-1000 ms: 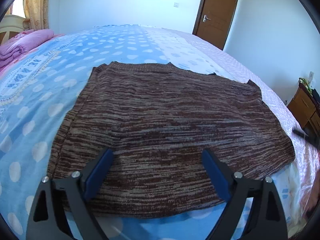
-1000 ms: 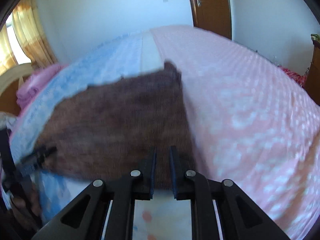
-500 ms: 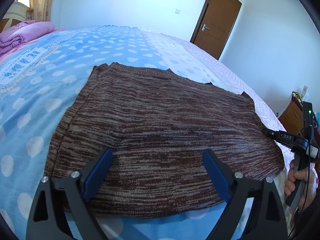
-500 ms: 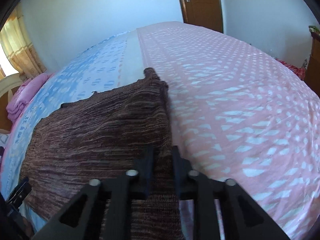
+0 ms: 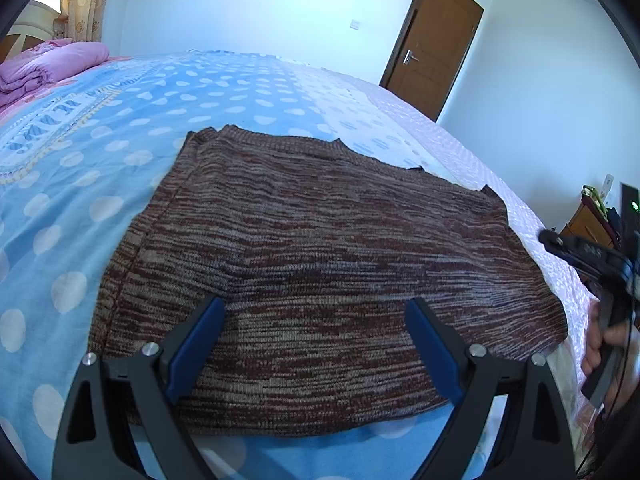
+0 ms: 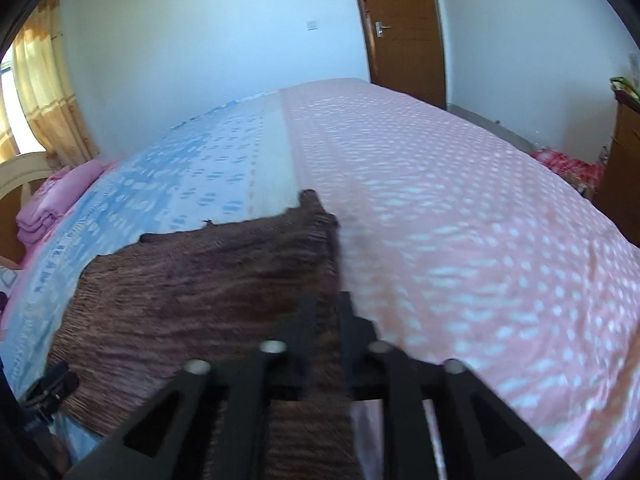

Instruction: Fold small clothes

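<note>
Right gripper [image 6: 326, 312] tilts down, jaws opening over sweater [image 6: 200, 280] edge.

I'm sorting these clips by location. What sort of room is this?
Very likely a home bedroom: a brown knit garment lies on a bed with dotted sheets, a folded pink quilt at its head, and a wooden door.

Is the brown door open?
No, the door is shut in its frame behind the bed.

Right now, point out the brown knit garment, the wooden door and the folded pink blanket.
brown knit garment [image 5: 320, 248], left wrist view, middle of its flat knit.
wooden door [image 5: 436, 40], left wrist view, centre panel.
folded pink blanket [image 5: 52, 64], left wrist view, top fold.
</note>
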